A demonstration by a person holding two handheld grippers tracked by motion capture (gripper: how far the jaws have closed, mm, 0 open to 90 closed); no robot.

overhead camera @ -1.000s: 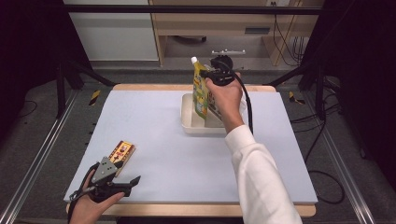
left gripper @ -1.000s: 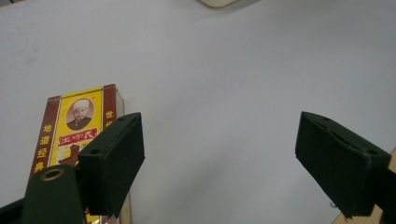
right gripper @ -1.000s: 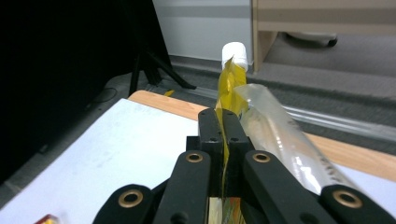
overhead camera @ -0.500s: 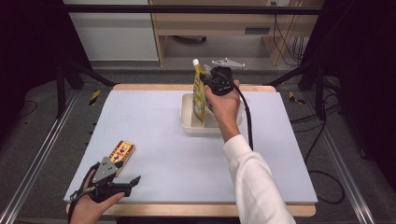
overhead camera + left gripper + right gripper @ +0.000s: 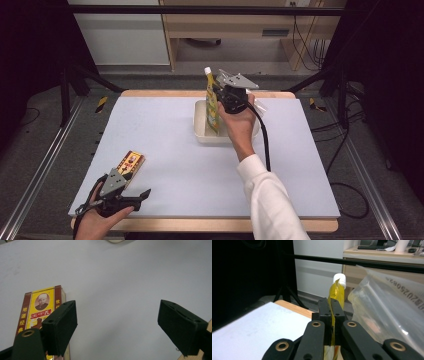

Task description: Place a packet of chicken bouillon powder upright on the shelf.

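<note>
The right gripper [image 5: 331, 315], above centre in the high view, has its two black jaws pressed together on the thin upper edge of a yellow spouted pouch [image 5: 212, 102]. In the right gripper view the pouch's yellow top and white cap [image 5: 340, 280] rise just above the clamped jaws at the centre of the frame. The pouch hangs upright with its lower part inside a shallow cream tray [image 5: 201, 131], which sits on the pale table mat [image 5: 165, 140] just right of centre. A clear plastic bag [image 5: 387, 312] lies immediately to the right of the pouch.

The left gripper [image 5: 131, 197], at the lower left of the high view, has its jaws spread wide with nothing between them, hovering over bare mat. A red-and-yellow printed box [image 5: 41, 308] lies flat just beside its left jaw.
</note>
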